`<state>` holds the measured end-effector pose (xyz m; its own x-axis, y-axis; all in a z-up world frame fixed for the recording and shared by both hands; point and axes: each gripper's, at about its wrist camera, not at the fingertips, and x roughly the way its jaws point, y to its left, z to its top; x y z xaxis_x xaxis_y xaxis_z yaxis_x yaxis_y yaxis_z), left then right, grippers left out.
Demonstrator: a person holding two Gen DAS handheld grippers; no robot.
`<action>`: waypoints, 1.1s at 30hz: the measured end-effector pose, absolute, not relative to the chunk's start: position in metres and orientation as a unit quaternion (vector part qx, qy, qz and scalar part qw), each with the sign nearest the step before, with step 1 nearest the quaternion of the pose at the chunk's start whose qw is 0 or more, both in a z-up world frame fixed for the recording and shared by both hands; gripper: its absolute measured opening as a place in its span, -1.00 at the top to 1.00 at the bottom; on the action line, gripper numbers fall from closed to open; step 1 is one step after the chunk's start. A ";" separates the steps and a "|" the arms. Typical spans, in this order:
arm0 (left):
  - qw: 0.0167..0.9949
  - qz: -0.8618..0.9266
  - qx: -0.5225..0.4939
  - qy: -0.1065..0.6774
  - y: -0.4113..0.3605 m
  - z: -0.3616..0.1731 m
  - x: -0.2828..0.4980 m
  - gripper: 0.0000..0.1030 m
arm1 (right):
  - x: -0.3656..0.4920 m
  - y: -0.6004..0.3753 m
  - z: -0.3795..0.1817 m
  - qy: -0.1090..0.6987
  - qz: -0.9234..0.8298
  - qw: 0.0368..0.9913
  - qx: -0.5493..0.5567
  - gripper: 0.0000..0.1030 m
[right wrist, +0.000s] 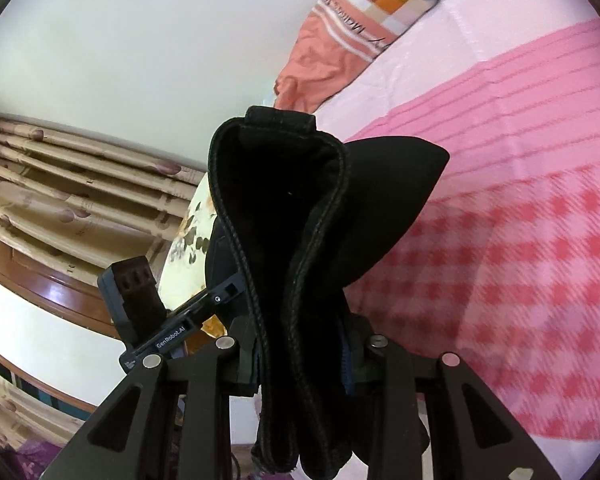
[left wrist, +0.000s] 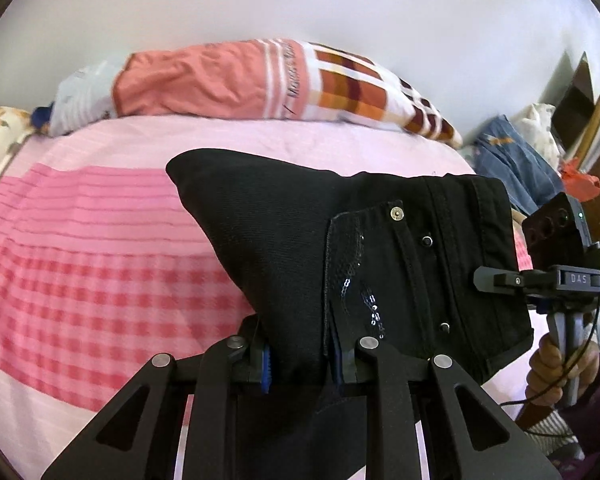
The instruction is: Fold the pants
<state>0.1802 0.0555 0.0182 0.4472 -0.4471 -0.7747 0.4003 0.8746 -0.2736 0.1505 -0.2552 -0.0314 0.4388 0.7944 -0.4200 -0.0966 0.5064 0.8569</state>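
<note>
I have the black pants (left wrist: 308,240) lifted off the bed, folded into a thick bundle and gripped at both ends. My left tongs (left wrist: 306,360) are clenched on the fabric, which fills the gap between the blue pads (left wrist: 264,372); ahead of them I see the sequin pocket trim (left wrist: 356,280) and a row of rivets (left wrist: 397,213) running toward the waistband on the right. My right tongs (right wrist: 300,364) are clamped on the waistband end, whose stitched edges (right wrist: 235,240) rise straight up in front of the fingers and curl over at the top; a loose flap of the pants hangs below the jaws.

From the left view, the right tongs (left wrist: 496,280) sit at the far right edge of the bundle, with my hand (left wrist: 556,372) on the handle. From the right view, the left tongs (right wrist: 215,300) reach in from the left and meet the cloth.

Beyond the tongs lies the pink checked bedsheet (left wrist: 99,260), with a salmon pillow (left wrist: 203,80) at its far edge. Jeans (left wrist: 512,160) lie off to the right, and curtains (right wrist: 59,168) hang to the left.
</note>
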 end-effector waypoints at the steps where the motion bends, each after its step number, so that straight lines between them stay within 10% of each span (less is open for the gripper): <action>1: 0.852 -0.246 -0.025 0.461 0.060 0.019 0.183 0.57 | 0.155 -0.251 -0.031 0.439 0.299 0.749 0.397 0.45; 33: 0.881 -0.150 -0.013 0.448 0.154 -0.014 0.329 0.57 | 0.327 -0.167 -0.067 0.461 0.302 0.732 0.402 0.46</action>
<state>0.3286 0.1538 -0.0144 0.5532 -0.2771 -0.7856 0.2529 0.9544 -0.1585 0.3267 -0.1672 -0.0671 0.3930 0.8121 -0.4313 -0.0724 0.4949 0.8660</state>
